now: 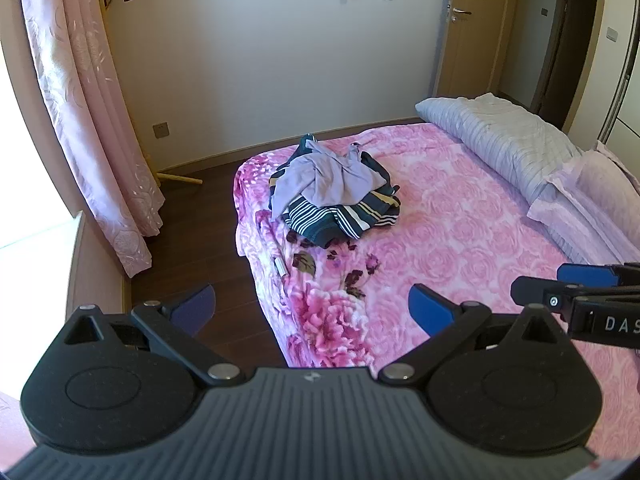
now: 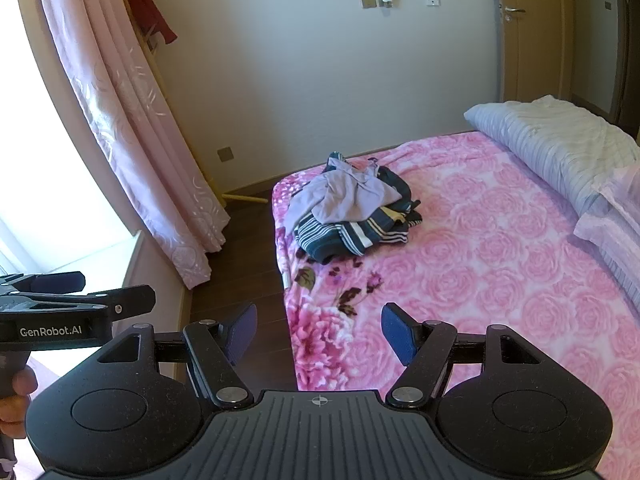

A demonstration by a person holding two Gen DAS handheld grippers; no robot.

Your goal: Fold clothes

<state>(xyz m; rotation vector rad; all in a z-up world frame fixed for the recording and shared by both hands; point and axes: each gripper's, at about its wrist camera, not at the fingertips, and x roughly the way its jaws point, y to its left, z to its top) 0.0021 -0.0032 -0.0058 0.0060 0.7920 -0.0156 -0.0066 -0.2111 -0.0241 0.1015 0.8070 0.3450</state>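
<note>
A heap of clothes lies near the far left corner of the bed: a crumpled lilac garment (image 1: 320,178) (image 2: 344,196) on top of a dark green striped garment (image 1: 344,218) (image 2: 360,232). My left gripper (image 1: 312,308) hangs open over the bed's near left corner, well short of the heap, with nothing between its blue pads. My right gripper (image 2: 318,330) is also open and empty, above the bed's near edge. Each gripper shows in the other's view: the right one (image 1: 560,288) at the right edge, the left one (image 2: 80,292) at the left edge, held by a hand (image 2: 16,404).
The bed (image 1: 460,240) (image 2: 500,260) has a pink rose-patterned cover. A folded grey quilt (image 1: 500,140) (image 2: 560,144) and a pillow (image 1: 580,196) lie along its right side. Dark wood floor (image 1: 208,240) and a pink curtain (image 1: 88,120) (image 2: 132,128) are to the left. A door (image 1: 468,32) stands at the back.
</note>
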